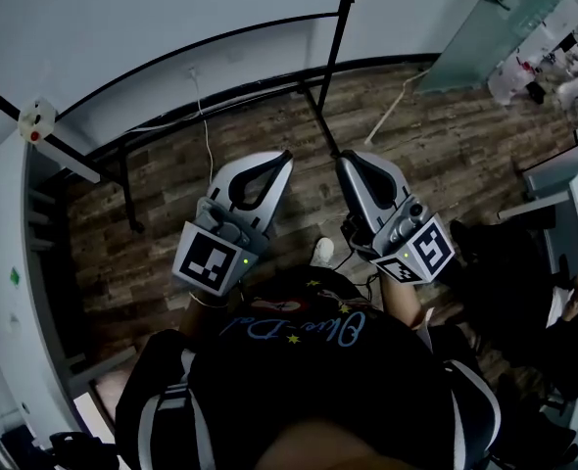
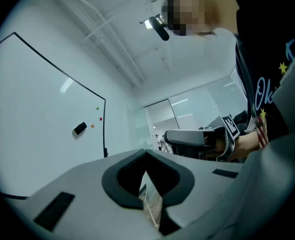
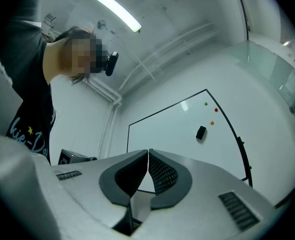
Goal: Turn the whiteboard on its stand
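Whiteboard (image 1: 152, 18) stands ahead of the person, white face w/ thin black frame. In head view its lower edge curves across the top and its stand (image 1: 334, 47) drops as a dark post to a foot bar on the wood floor (image 1: 171, 204). Left gripper (image 1: 284, 160) and right gripper (image 1: 344, 163) are held side by side in front of the torso, tips aimed at the board, neither touching board nor stand; the foot bar ends just beyond the right gripper's tip. Left gripper view: the fingers (image 2: 130, 176) of left gripper (image 2: 146, 153) are pressed together at the tip, nothing btwn them, board (image 2: 37, 114) off to the left, its right edge running down as a black line. Right gripper view: right gripper (image 3: 148, 153) also has fingers (image 3: 162, 174) pressed together and empty, board (image 3: 172, 134) dead ahead w/ top and right edges clear of the wall. Nr the board's right edge sit a black eraser (image 3: 201, 132) and three small magnets (image 3: 212, 122): green, red, orange. Open floor lies btwn grippers and stand, crossed by a thin white cable (image 1: 207, 140). Room narrows at the left where a white shelf unit (image 1: 5, 262) stands close to the board's left end, and at the right where a counter (image 1: 563, 179) and a seated person (image 1: 573, 306) take up the side. Glass panel (image 1: 485, 27) beyond the stand, upper right.
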Action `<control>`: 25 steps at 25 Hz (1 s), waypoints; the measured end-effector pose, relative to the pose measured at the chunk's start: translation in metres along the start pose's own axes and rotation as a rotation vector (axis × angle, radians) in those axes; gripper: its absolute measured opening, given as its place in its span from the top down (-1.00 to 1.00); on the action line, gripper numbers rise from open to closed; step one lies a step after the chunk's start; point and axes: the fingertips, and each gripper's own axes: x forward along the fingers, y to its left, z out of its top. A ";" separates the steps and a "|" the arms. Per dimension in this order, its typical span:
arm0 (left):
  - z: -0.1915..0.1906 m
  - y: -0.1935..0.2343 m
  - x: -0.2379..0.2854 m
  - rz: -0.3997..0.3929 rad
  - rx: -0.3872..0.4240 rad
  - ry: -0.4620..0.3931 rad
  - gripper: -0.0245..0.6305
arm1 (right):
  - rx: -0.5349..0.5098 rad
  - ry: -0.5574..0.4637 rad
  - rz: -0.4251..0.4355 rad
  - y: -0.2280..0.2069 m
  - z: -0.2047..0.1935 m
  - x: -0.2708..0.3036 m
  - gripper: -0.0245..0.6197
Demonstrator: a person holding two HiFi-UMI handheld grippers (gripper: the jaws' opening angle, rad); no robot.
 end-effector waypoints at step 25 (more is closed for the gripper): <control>-0.050 0.023 0.140 -0.016 -0.013 0.094 0.97 | 0.059 -0.005 -0.032 -0.146 -0.009 -0.013 0.86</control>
